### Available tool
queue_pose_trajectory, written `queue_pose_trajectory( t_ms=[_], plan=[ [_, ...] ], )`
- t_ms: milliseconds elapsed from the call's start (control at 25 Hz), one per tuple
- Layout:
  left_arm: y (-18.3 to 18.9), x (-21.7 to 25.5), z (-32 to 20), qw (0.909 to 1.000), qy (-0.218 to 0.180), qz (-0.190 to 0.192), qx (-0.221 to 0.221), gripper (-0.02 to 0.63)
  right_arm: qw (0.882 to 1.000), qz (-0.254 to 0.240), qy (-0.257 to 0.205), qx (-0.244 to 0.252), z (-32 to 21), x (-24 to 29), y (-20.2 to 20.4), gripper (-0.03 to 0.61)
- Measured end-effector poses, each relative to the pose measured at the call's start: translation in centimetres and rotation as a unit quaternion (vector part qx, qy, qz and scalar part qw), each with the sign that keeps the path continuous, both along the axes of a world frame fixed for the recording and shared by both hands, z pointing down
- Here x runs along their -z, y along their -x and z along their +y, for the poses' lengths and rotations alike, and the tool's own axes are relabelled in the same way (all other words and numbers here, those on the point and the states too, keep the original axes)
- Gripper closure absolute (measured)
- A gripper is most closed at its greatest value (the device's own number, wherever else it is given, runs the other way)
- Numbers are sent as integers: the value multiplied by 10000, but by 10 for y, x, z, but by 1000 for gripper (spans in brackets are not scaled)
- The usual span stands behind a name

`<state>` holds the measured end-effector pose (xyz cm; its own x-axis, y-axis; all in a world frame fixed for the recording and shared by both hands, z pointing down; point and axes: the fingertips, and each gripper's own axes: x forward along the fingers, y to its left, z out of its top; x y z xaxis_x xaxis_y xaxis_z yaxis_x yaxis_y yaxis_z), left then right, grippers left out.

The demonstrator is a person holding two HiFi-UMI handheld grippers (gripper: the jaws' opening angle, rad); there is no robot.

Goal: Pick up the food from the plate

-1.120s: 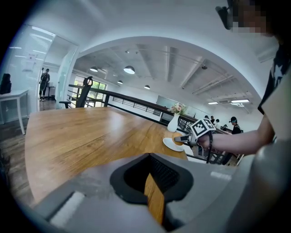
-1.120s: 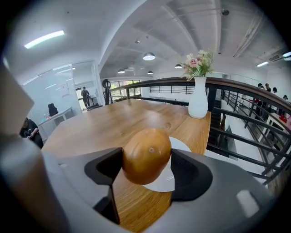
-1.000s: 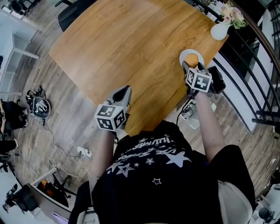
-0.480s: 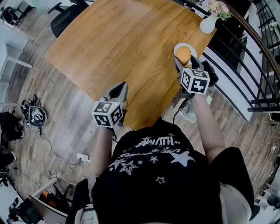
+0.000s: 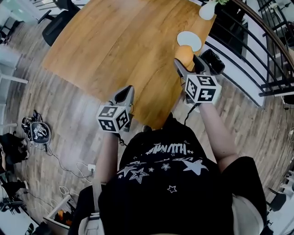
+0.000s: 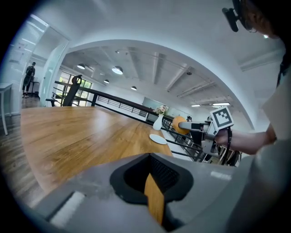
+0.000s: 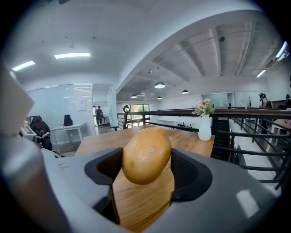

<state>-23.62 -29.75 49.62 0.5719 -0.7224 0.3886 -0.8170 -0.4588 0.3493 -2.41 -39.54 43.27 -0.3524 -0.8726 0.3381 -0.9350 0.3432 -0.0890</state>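
The food (image 5: 184, 54), a smooth yellow-orange potato-like lump, hangs above the wooden table (image 5: 115, 46), just nearer to me than the small white plate (image 5: 189, 40). My right gripper (image 5: 187, 60) is shut on it. In the right gripper view the food (image 7: 146, 154) is pinched between the two dark pads (image 7: 193, 175), off the tabletop. The plate has nothing on it. My left gripper (image 5: 128, 90) hovers at the table's near edge, its jaws shut on nothing. The left gripper view shows the food (image 6: 178, 124) held aloft beyond the plate (image 6: 158, 139).
A white vase (image 5: 206, 10) with flowers stands at the table's far right corner, past the plate. A black railing (image 5: 257, 41) runs along the right side. An office chair (image 5: 57, 25) stands at the table's far left. Cables and gear (image 5: 34, 131) lie on the floor.
My right gripper has lifted the food off the plate and drawn it back toward me. The plate is now bare. The left gripper has hardly moved.
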Motion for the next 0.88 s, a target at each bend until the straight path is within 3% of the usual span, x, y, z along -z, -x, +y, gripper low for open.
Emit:
queue_pose_trajectory(
  t_ms=[280, 640, 880],
  plan=[
    [-17, -20, 27, 9990, 217, -27, -389, 614, 9999, -11, 117, -31, 42, -22, -8, 242],
    [-27, -18, 48, 9998, 200, -4, -63, 614, 9990, -45, 309, 333, 55, -31, -7, 241],
    [-58, -13, 67, 9997, 215, -57, 63, 614, 9973, -184, 511, 504, 79, -41, -31, 241]
  ],
)
